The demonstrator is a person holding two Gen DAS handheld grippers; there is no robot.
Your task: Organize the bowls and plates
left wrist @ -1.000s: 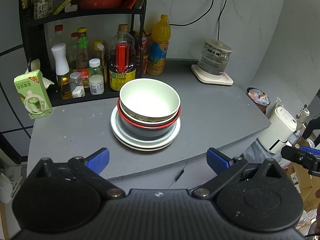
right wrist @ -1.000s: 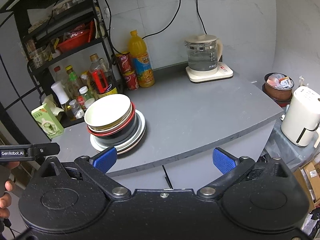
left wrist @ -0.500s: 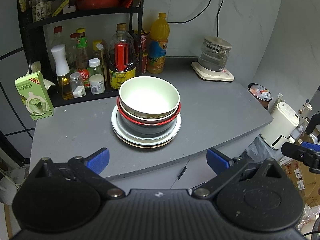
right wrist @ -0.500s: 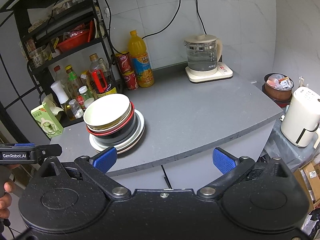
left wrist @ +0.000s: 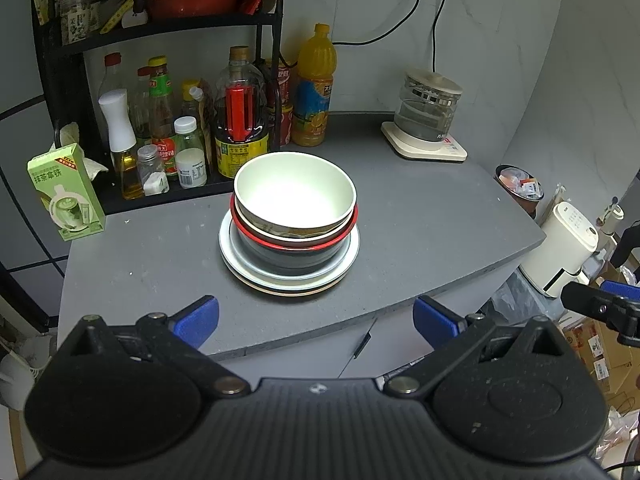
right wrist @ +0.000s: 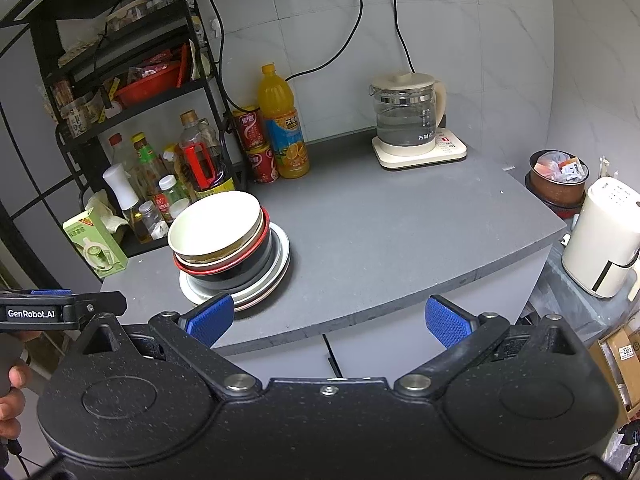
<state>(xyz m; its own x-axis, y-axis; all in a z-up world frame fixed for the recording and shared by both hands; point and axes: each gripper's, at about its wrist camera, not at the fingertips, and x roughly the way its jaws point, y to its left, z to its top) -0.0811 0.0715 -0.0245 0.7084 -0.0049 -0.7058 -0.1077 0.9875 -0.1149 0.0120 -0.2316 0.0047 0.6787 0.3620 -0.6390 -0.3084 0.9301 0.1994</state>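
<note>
A stack of dishes stands on the grey counter [left wrist: 420, 220]: a cream bowl [left wrist: 295, 192] on top, a red-rimmed dark bowl [left wrist: 294, 246] beneath it, and white plates [left wrist: 240, 266] at the bottom. In the right wrist view the cream bowl [right wrist: 214, 222] and the plates [right wrist: 280, 258] sit at left. My left gripper [left wrist: 316, 318] is open and empty, held in front of the counter's near edge, short of the stack. My right gripper [right wrist: 328, 320] is open and empty, at the counter's front edge to the right of the stack.
A black rack [left wrist: 160, 32] with several bottles stands behind the stack. A green carton [left wrist: 66, 192] is at left, an orange juice bottle [left wrist: 314, 88] and a glass kettle [left wrist: 428, 110] at the back. A white appliance [right wrist: 604, 236] stands right of the counter.
Both grippers have drifted back slightly from the counter; the stack looks a little farther away. The dishes have not moved.
</note>
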